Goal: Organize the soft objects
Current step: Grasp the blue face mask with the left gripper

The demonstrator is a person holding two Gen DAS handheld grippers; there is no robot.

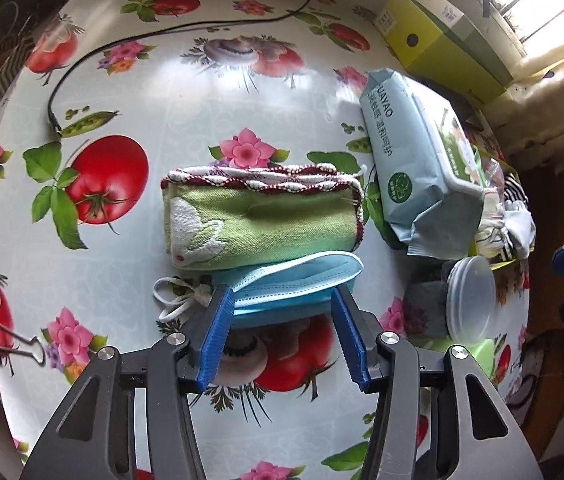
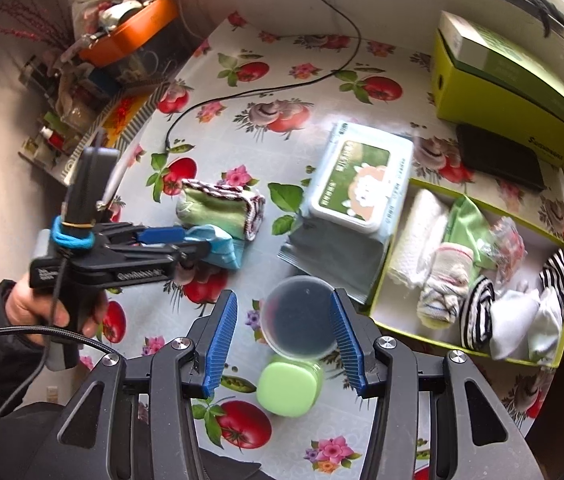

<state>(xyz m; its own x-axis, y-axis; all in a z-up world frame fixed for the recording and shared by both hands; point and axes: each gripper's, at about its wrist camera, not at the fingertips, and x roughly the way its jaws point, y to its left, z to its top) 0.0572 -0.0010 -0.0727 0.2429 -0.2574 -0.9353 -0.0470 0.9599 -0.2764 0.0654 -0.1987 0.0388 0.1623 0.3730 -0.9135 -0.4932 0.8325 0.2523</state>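
Note:
A folded green towel with a red-and-white trim lies on the fruit-print tablecloth. A light blue face mask rests against its near side. My left gripper points down over the mask and is open. The mask lies between its blue pads, with its white ear loops outside the left finger. In the right wrist view the same left gripper meets the mask from the left. My right gripper is open above a clear round container and a green-lidded jar.
A wipes pack lies mid-table. A yellow-green tray on the right holds a white towel, striped socks and white socks. A green box stands behind it. A black cable crosses the cloth, and a binder clip grips its left edge.

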